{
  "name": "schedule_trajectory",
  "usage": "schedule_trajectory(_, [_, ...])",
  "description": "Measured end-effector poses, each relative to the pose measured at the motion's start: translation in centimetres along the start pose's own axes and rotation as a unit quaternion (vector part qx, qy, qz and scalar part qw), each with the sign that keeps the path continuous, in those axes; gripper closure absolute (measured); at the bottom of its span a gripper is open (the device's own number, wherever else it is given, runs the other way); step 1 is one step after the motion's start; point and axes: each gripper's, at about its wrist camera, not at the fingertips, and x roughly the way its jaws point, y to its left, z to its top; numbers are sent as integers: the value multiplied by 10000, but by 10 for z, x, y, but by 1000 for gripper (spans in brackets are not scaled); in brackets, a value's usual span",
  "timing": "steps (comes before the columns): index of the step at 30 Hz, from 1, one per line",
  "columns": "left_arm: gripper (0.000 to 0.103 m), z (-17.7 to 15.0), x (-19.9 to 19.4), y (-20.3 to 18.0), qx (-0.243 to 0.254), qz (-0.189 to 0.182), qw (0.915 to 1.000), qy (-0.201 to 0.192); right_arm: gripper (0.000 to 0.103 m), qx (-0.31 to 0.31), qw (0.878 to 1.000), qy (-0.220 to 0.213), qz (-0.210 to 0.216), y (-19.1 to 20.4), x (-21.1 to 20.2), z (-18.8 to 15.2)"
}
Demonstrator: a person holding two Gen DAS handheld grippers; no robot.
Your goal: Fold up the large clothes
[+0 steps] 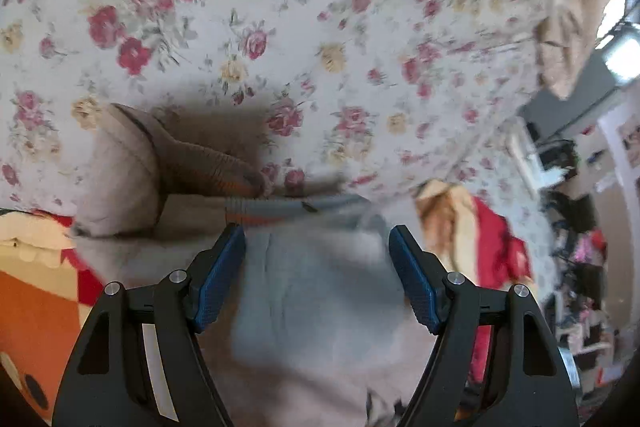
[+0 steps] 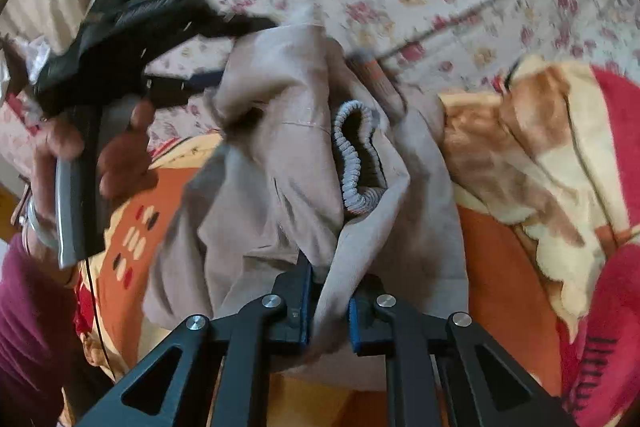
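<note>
A large beige garment (image 2: 280,155) with a grey ribbed cuff (image 2: 352,163) lies bunched on the bed. My right gripper (image 2: 330,303) is shut on a fold of its beige cloth. My left gripper (image 1: 318,251) is open just above the same garment (image 1: 312,307), its blue pads on either side of the cloth near a ribbed grey and orange hem (image 1: 276,209). The left gripper also shows in the right wrist view (image 2: 208,79), held by a hand at the garment's far edge.
A floral bedsheet (image 1: 280,27) covers the bed. A red, orange and cream blanket (image 2: 560,163) lies to the right of the garment and under it (image 2: 132,227). Room clutter (image 1: 576,227) stands beyond the bed's right edge.
</note>
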Motion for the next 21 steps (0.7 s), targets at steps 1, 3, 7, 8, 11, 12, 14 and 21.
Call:
schedule_trajectory(1, [29, 0, 11, 1, -66, 132, 9999, 43, 90, -12, 10000, 87, -36, 0, 5, 0])
schedule_trajectory(3, [29, -3, 23, 2, -95, 352, 9992, 153, 90, 15, 9998, 184, 35, -1, 8, 1])
schedule_trajectory(7, [29, -11, -2, 2, -68, 317, 9994, -102, 64, 425, 9983, -34, 395, -16, -4, 6])
schedule_trajectory(8, [29, -13, -13, 2, -43, 262, 9994, -206, 39, 483, 9984, -218, 215, -17, -11, 9])
schedule_trajectory(11, [27, -22, -56, 5, 159, 218, 9987, -438, 31, 150, 9954, -928, -167, -5, -41, 16])
schedule_trajectory(12, [27, -27, -69, 7, 237, 283, 9981, -484, 31, 41, 9941, -1065, -202, -1, -46, 17])
schedule_trajectory(14, [27, -38, -88, 14, 321, 509, 9966, -555, 21, -215, 9899, -1357, -352, 10, -54, 28])
schedule_trajectory(21, [27, -77, -70, 56, -130, 1098, 9938, -155, 8, -231, 9981, -311, -474, 27, 31, 110])
